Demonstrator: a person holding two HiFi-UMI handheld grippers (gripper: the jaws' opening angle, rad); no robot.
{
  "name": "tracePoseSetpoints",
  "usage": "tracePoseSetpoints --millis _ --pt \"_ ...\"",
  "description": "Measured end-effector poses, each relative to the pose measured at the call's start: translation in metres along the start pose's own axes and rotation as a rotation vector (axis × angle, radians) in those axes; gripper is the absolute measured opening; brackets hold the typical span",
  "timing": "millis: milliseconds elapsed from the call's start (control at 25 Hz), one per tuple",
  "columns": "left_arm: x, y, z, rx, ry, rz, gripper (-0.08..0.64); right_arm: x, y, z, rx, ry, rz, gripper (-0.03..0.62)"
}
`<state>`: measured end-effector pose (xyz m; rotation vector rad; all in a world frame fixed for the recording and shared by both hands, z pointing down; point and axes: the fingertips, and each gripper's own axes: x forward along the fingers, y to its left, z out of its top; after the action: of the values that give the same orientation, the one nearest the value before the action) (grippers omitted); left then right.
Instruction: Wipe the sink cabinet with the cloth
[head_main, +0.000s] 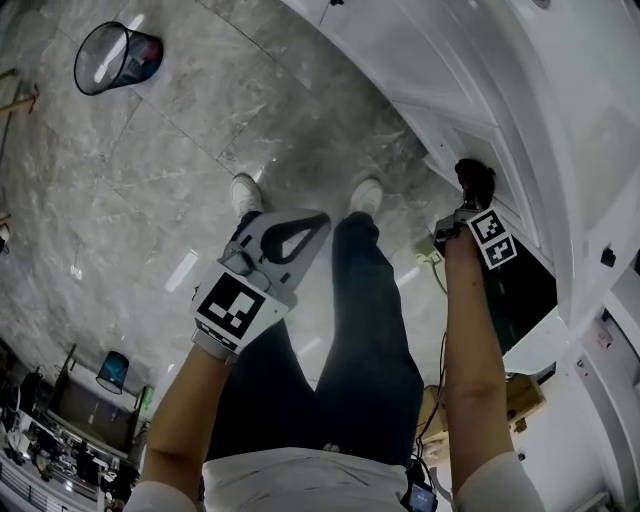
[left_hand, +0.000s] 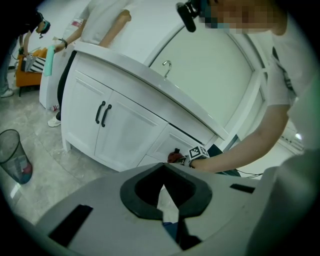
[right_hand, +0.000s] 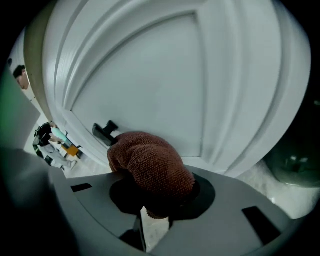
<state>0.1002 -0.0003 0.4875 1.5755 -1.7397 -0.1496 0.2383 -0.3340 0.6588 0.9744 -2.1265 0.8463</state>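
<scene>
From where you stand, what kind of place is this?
Probably a bathroom or washroom area: a white sink cabinet with a faucet, a glossy tiled floor, and a mesh waste bin.

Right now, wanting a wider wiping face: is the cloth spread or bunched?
Bunched: the cloth is a rounded wad clamped in the right tool, no flat edge showing.

- Under me lies a glossy grey marble-tile floor (head_main: 190, 120).
- A black mesh waste bin (head_main: 117, 57) stands on it, well apart from my feet.
- My white shoes (head_main: 246, 192) rest on it, near the white sink cabinet (head_main: 450, 90).
</scene>
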Motion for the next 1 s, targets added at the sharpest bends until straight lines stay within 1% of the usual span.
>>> tracePoseSetpoints --millis 120,200,320,440,560,640,800,920,1000 --pt "0.002 -0.002 0.002 0.019 0.001 -0.006 0.012 -0.013 -0.022 0.005 -0.008 -0.011 -0.016 0.104" --pt "0.005 -0.005 0.004 0.019 0.004 -0.013 0.012 -0.021 -0.032 0.009 -0.009 -0.019 -0.017 0.104" --pt "0.007 -0.01 0.005 0.028 0.006 -0.027 0.012 -0.03 -0.036 0.013 0.017 -0.038 -0.02 0.104" --pt "0.01 -0.017 0.005 0.029 0.008 -0.039 0.012 -0.037 -0.033 0.018 0.03 -0.043 -0.052 0.104" --pt "0.012 -0.022 0.003 0.035 0.009 -0.047 0.012 -0.044 -0.027 0.025 -0.022 -0.053 -0.098 0.104" --pt "0.012 -0.025 0.002 0.044 0.005 -0.052 0.012 -0.05 -0.019 0.032 -0.069 -0.075 -0.109 0.104" --pt "0.009 -0.028 0.0 0.041 -0.001 -0.057 0.012 -0.058 0.006 0.046 -0.167 -0.119 -0.083 0.104" --pt "0.004 -0.027 -0.002 0.041 -0.004 -0.055 0.012 -0.061 0.025 0.052 -0.221 -0.126 -0.054 0.104" --pt "0.001 -0.026 -0.002 0.04 -0.008 -0.05 0.012 -0.061 0.033 0.053 -0.257 -0.124 -0.051 0.104"
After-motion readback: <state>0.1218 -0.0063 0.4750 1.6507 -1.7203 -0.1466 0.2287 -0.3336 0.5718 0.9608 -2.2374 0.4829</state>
